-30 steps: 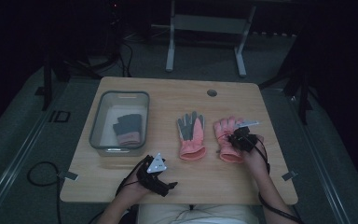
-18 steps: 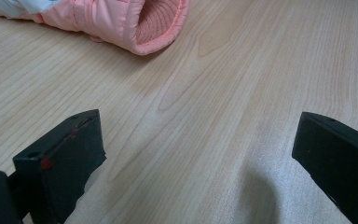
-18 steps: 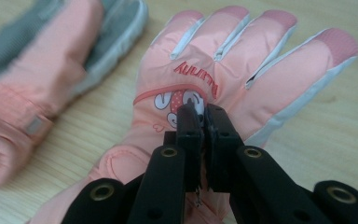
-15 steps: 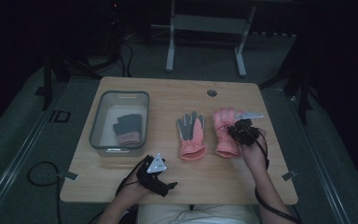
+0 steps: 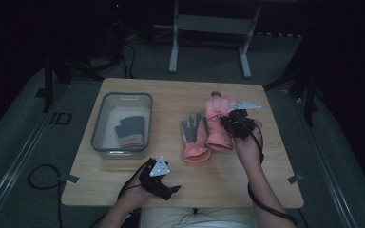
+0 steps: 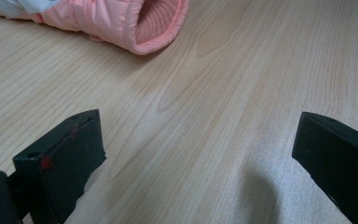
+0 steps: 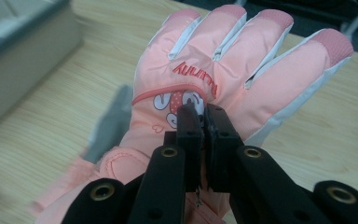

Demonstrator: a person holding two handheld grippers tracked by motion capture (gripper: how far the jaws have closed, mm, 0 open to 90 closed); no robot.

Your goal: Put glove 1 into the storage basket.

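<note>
A pink glove (image 5: pixel 215 127) with white trim and a cartoon print hangs lifted off the wooden table (image 5: pixel 171 97), fingers pointing away. My right gripper (image 5: pixel 232 121) is shut on the fabric at the back of it; in the right gripper view the jaws (image 7: pixel 204 116) meet on the pink glove (image 7: pixel 223 60). A second pink glove (image 5: pixel 193 138) lies palm up, grey side showing, just left of it. My left gripper (image 5: pixel 165 184) rests open near the table's front edge, its jaws (image 6: pixel 196 135) wide apart over bare wood, with a pink glove cuff (image 6: pixel 142 23) ahead of them.
A clear plastic bin (image 5: pixel 98 138) stands at the table's left, holding a dark grey glove (image 5: pixel 132 130) with a pink cuff. In the right gripper view the bin (image 7: pixel 23 56) lies at the upper left. A metal stand (image 5: pixel 209 28) is on the floor beyond the table.
My right gripper has risen and drifted left and away, carrying the pink glove up off the table. The left gripper and the other glove have stayed put.
</note>
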